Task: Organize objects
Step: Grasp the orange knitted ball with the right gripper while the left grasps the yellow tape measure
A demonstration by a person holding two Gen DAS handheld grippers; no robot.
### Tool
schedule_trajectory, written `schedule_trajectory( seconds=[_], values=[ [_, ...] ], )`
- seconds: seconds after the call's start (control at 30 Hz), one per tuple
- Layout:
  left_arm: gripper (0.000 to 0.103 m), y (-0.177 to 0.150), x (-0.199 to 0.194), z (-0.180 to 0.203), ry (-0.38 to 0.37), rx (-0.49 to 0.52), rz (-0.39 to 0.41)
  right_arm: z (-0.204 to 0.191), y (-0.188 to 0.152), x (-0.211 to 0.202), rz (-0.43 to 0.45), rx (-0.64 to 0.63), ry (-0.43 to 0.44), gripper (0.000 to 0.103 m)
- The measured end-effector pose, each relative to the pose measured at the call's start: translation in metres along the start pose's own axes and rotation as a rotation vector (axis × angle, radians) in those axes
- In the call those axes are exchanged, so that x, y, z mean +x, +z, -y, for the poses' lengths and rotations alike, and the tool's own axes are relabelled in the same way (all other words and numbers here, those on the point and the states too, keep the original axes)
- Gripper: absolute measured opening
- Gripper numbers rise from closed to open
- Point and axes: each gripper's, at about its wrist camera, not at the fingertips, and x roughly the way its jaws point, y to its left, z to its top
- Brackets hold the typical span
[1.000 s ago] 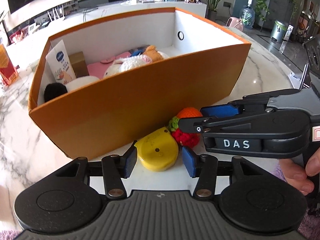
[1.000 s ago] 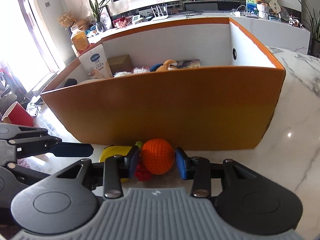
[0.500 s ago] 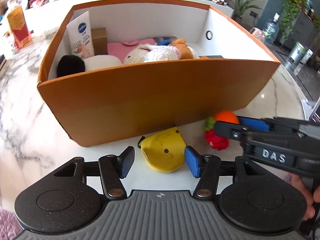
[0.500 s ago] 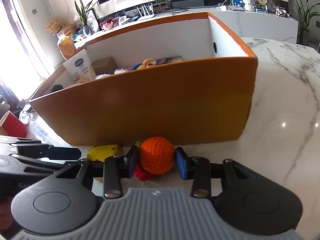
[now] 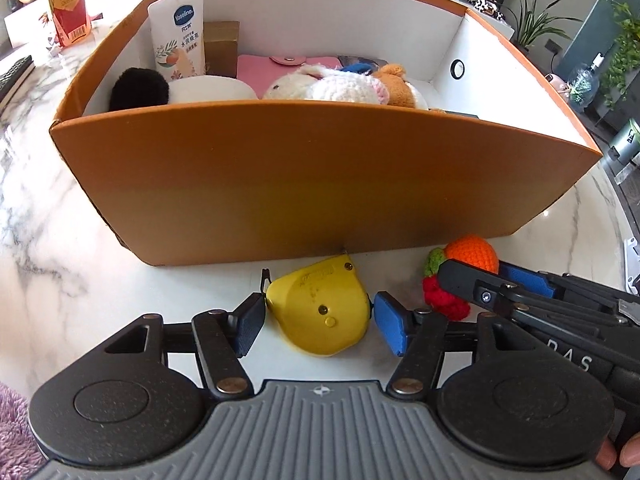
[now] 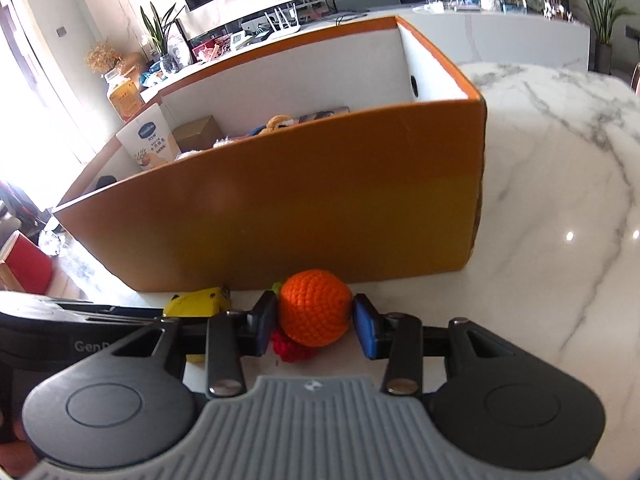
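Two small things lie on the marble table (image 5: 36,208), close against the orange box's (image 5: 304,184) front wall. Left gripper (image 5: 318,322) straddles the smooth yellow tape measure (image 5: 320,312), jaws opening, pads just clear. Right gripper (image 6: 314,322) clamps the knitted orange ball (image 6: 314,306), jaws easing apart. Bare marble spreads rightward.
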Motion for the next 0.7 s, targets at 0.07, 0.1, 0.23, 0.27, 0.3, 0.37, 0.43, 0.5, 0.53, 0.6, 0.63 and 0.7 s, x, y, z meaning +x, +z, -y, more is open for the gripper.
schedule_trajectory(
  seconds=[0.07, 0.1, 0.23, 0.27, 0.3, 0.37, 0.43, 0.5, 0.53, 0.6, 0.63, 0.7],
  values=[
    [0.07, -0.002, -0.001, 0.001, 0.0, 0.019, 0.007, 0.007, 0.001, 0.003, -0.021, 0.048, 0.035, 0.045],
    [0.07, -0.003, -0.002, 0.0, -0.002, 0.02, 0.009, 0.009, 0.001, 0.005, -0.027, 0.064, 0.046, 0.045],
    [0.069, -0.005, -0.003, -0.004, -0.015, 0.022, 0.015, 0.01, 0.002, 0.006, -0.031, 0.069, 0.058, 0.043],
    [0.069, -0.006, -0.004, -0.004, -0.014, 0.027, 0.017, 0.01, 0.001, 0.006, -0.03, 0.066, 0.057, 0.043],
    [0.069, -0.007, -0.004, -0.003, -0.012, 0.031, 0.017, 0.009, 0.001, 0.006, -0.028, 0.058, 0.054, 0.043],
    [0.069, -0.009, -0.007, -0.002, -0.013, 0.035, 0.018, 0.006, 0.0, 0.004, -0.02, 0.042, 0.051, 0.042],
    [0.068, -0.011, -0.009, -0.003, -0.025, 0.034, 0.013, 0.005, -0.001, 0.001, -0.004, 0.032, 0.057, 0.042],
    [0.068, -0.01, -0.008, -0.003, -0.039, 0.026, 0.006, 0.004, 0.002, 0.0, 0.01, 0.021, 0.057, 0.042],
    [0.065, -0.011, -0.011, -0.004, -0.046, 0.024, 0.015, 0.004, 0.002, -0.001, 0.014, 0.017, 0.052, 0.042],
    [0.065, -0.012, -0.017, -0.003, -0.057, 0.029, 0.023, 0.002, 0.002, -0.003, 0.019, 0.018, 0.043, 0.042],
    [0.065, -0.012, -0.019, -0.003, -0.063, 0.033, 0.026, 0.002, 0.002, -0.005, 0.023, 0.019, 0.041, 0.042],
    [0.065, -0.013, -0.024, -0.002, -0.068, 0.041, 0.031, 0.002, 0.001, -0.009, 0.034, 0.013, 0.038, 0.042]
  ],
)
